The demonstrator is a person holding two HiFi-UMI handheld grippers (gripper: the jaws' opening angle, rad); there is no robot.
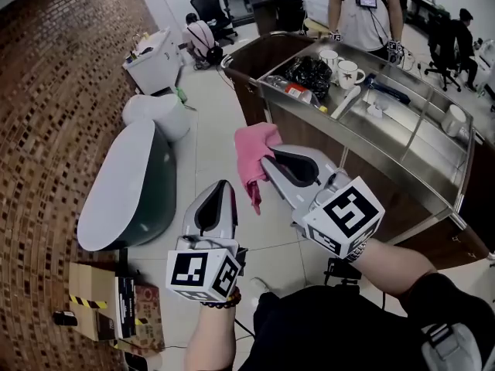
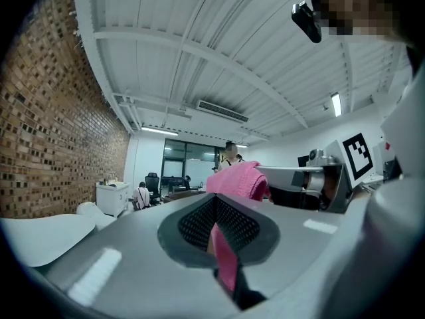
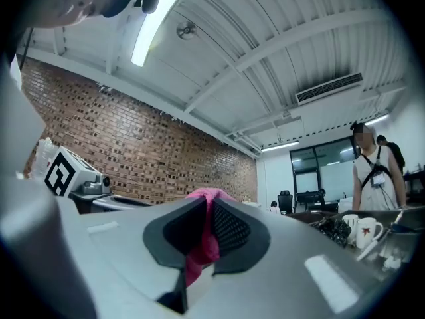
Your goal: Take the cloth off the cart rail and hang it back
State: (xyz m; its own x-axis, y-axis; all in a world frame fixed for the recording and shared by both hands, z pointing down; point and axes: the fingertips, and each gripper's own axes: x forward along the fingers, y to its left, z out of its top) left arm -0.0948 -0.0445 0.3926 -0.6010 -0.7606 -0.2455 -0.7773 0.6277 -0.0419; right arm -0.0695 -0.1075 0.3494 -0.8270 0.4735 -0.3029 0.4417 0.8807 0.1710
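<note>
1. Brickwork point(image 1: 54, 91) fills the left side of the head view. Beside it on the pale floor stands an oval white-topped piece with a dark green side point(image 1: 128, 184), and a cardboard box point(image 1: 97, 300) lies lower down.
2. The left tongs point(image 1: 227, 185) are held out over the floor, pointing away from the person. The left gripper view shows their jaws clenched on a thin strip of the pink cloth point(image 1: 254, 149), which runs down the seam between the pads.
3. The cloth hangs in the air between the two tools, off the cart and touching none of it. Most of it is bunched at the tip of the right tongs point(image 1: 267, 159), and a narrow tail drops toward the left tongs.
4. The right tongs sit just right of the left ones and slightly further forward. In the right gripper view their jaws are clamped on a fold of the cloth, with pink fabric showing above and below the pads.
5. The cart point(image 1: 290, 126) stands to the right, with brown sides and a steel top. On the top are a black bag point(image 1: 309, 74) and a white mug point(image 1: 349, 73), well apart from the cloth.
6. A person point(image 1: 363, 14) in a white top stands on the far side of the cart.
</note>
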